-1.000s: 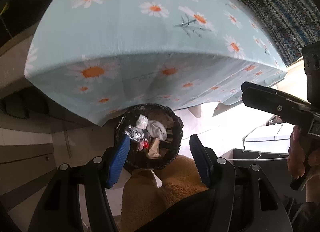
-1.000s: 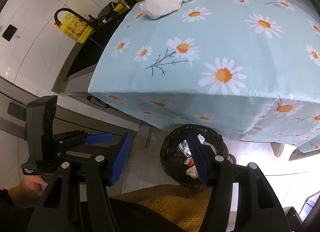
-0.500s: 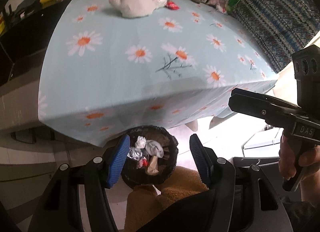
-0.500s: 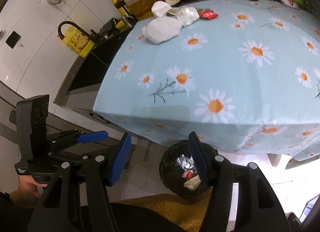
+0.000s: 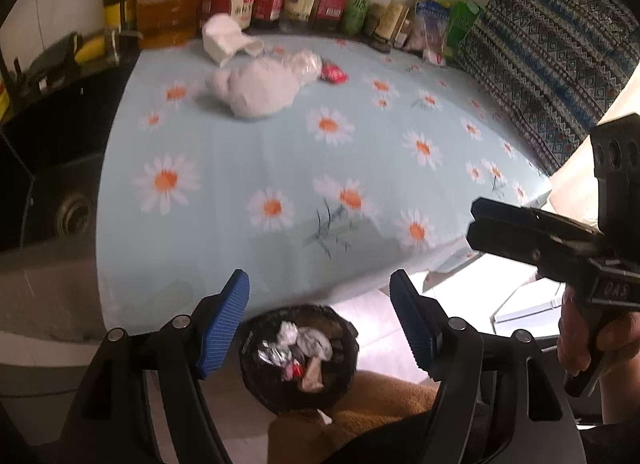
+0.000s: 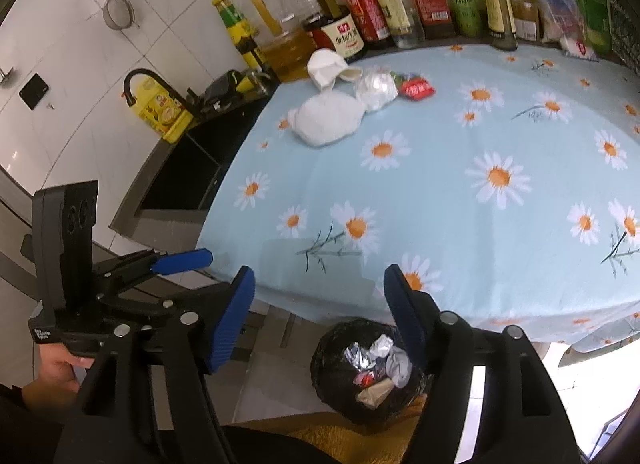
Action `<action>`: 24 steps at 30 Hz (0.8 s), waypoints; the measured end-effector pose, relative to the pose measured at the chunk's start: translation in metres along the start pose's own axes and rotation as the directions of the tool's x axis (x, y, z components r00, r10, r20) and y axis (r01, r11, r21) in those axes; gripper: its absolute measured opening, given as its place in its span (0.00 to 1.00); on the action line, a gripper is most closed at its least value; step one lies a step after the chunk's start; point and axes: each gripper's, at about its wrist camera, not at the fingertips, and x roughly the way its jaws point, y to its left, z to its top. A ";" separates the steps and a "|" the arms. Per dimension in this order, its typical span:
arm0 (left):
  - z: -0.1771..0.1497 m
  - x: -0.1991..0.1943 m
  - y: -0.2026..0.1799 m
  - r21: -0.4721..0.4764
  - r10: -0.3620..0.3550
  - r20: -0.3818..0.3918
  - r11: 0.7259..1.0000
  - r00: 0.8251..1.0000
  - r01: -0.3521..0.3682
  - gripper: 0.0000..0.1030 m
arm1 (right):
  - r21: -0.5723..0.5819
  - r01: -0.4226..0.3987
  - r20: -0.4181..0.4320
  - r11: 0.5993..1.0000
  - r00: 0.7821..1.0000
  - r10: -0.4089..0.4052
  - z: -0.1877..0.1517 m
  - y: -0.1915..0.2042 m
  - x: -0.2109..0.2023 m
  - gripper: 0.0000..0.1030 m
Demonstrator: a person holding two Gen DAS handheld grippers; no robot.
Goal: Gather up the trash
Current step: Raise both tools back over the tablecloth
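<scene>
Evidently between pickups, both the left gripper (image 5: 320,320) and right gripper (image 6: 320,316) were opening with nothing between their jaws above the trash bin (image 6: 370,370), so the next move called for reaching to the far-side white wad (image 6: 328,122) and wrappers (image 6: 416,87).

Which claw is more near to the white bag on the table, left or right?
Left, I think, but only slightly. Both the left claw and the right claw hang empty past the near table edge, far from the white bag.
</scene>
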 end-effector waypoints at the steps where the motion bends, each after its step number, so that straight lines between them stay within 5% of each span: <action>1: 0.005 -0.002 0.000 0.005 0.006 0.009 1.000 1.000 -0.006 0.68 | 0.002 0.000 0.007 1.000 1.000 0.000 0.002 -0.002 -0.001 0.67; 14: 0.073 -0.014 0.000 0.017 0.077 0.116 0.997 0.990 -0.080 0.85 | 0.043 -0.058 0.098 0.997 0.994 0.053 0.037 -0.034 -0.023 0.79; 24: 0.120 0.035 0.017 -0.005 0.152 0.079 0.988 0.985 -0.152 0.86 | 0.053 -0.085 0.125 0.995 0.989 0.078 0.054 -0.059 -0.026 0.90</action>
